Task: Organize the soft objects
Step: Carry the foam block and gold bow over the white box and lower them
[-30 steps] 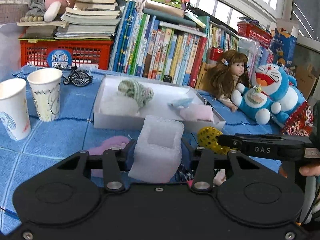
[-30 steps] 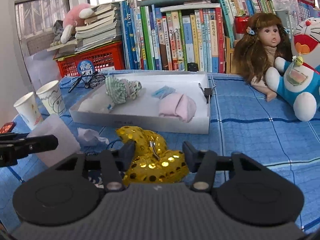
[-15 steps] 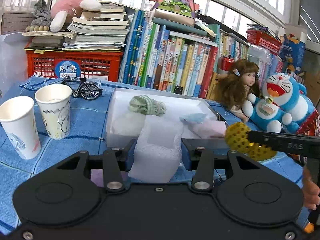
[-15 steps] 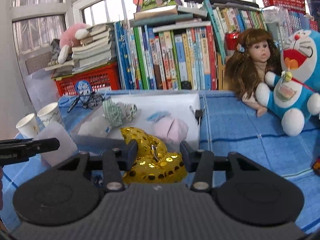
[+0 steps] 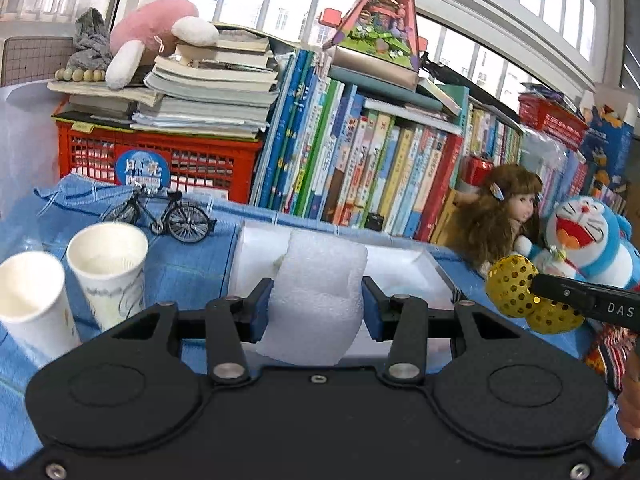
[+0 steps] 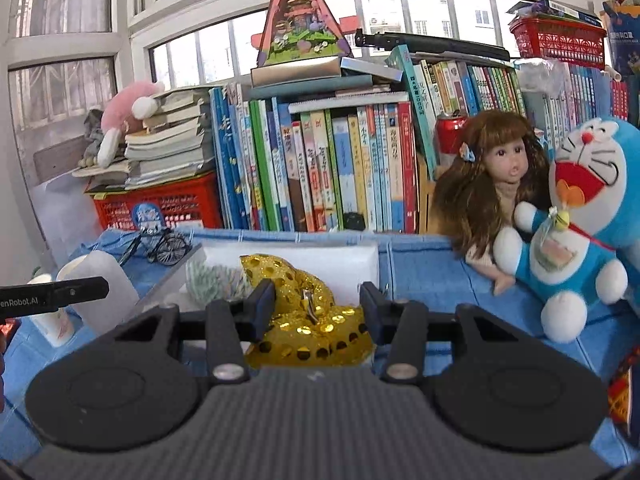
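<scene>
My left gripper [image 5: 318,304] is shut on a white foam block [image 5: 316,296] and holds it in the air before the white tray [image 5: 424,270]. My right gripper [image 6: 316,306] is shut on a gold sequined cloth [image 6: 308,328], also held up near the tray [image 6: 360,260]. The gold cloth also shows in the left wrist view [image 5: 516,294], at the right. The foam block shows at the left of the right wrist view [image 6: 106,284]. A green striped cloth [image 6: 212,282] lies in the tray.
Two paper cups [image 5: 108,272] stand at the left on the blue tablecloth [image 5: 192,248]. A toy bicycle [image 5: 168,216], a red crate [image 5: 160,160] and a row of books [image 5: 352,168] line the back. A doll [image 6: 492,192] and a Doraemon plush [image 6: 576,232] sit at the right.
Both grippers have risen from the table with their loads and moved toward the tray. The foam block and gold cloth now hang above the tablecloth.
</scene>
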{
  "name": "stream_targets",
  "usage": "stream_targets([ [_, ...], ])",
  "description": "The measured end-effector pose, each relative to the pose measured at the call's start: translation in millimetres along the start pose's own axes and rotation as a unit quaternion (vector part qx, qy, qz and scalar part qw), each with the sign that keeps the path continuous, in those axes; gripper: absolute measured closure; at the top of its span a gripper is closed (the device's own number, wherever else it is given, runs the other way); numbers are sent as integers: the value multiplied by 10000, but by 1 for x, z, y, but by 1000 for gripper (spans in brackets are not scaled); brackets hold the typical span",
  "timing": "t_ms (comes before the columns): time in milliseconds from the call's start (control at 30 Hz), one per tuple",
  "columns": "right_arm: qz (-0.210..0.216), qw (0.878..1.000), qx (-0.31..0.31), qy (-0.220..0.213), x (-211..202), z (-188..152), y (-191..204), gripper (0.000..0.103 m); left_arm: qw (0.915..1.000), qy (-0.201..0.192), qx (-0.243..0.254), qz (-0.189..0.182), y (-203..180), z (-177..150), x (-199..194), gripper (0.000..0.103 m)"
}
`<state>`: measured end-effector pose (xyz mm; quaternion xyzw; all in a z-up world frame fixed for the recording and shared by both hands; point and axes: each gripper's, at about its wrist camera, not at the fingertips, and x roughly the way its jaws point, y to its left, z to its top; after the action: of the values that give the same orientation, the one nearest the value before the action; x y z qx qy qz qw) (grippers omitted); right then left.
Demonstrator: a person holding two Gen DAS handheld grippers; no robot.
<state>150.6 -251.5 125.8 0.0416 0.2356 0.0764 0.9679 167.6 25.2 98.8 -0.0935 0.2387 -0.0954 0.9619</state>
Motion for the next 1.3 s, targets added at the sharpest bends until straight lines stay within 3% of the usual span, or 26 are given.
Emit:
stream_targets([
  [367, -182, 9997, 184, -25, 36, 32, -1, 52, 9998, -12, -212, 56, 8, 33, 51, 60],
  [933, -533, 9970, 411, 377, 110, 35, -2, 51, 9984, 206, 88, 526, 18, 43, 122, 59],
  [1300, -772, 9946, 389, 576, 148, 25, -5, 51, 9967, 527, -12, 613, 24, 28, 161, 59],
])
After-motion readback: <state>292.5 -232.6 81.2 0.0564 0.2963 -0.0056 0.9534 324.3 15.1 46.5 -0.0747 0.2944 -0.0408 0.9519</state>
